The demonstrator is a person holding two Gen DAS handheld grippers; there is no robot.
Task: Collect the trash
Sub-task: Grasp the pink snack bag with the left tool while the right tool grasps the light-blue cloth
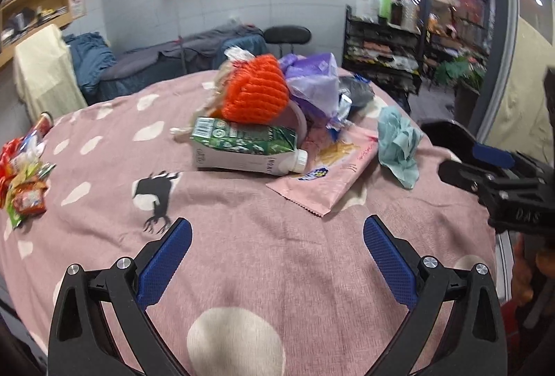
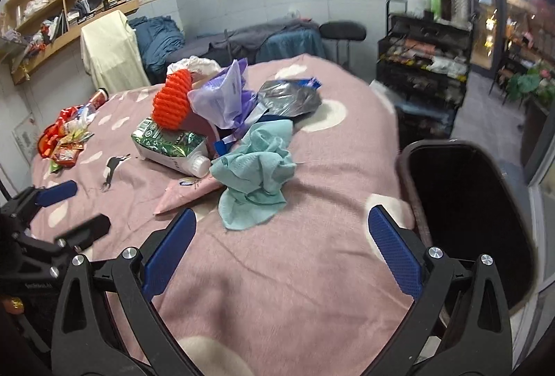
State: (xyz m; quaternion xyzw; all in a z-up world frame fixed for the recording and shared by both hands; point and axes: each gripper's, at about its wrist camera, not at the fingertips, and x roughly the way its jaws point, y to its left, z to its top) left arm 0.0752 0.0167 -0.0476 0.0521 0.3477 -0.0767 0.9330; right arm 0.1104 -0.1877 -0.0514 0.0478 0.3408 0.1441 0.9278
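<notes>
A pile of trash lies on the pink spotted tablecloth [image 1: 263, 272]: a green and white carton [image 1: 242, 147] on its side, an orange knitted thing [image 1: 256, 91], a purple plastic bag [image 1: 315, 81], a pink wrapper [image 1: 333, 178] and a crumpled teal cloth [image 2: 256, 167]. My left gripper [image 1: 277, 233] is open and empty, short of the carton. My right gripper [image 2: 282, 226] is open and empty, just short of the teal cloth. The carton [image 2: 170, 147] and the purple bag [image 2: 222, 98] also show in the right wrist view.
A dark bin [image 2: 468, 216] stands at the table's right edge. Snack packets [image 1: 24, 181] and a red can [image 1: 43, 124] lie at the table's left. A black shelf cart [image 2: 426, 63], a stool [image 2: 343, 32] and wall shelves [image 2: 69, 1] stand behind.
</notes>
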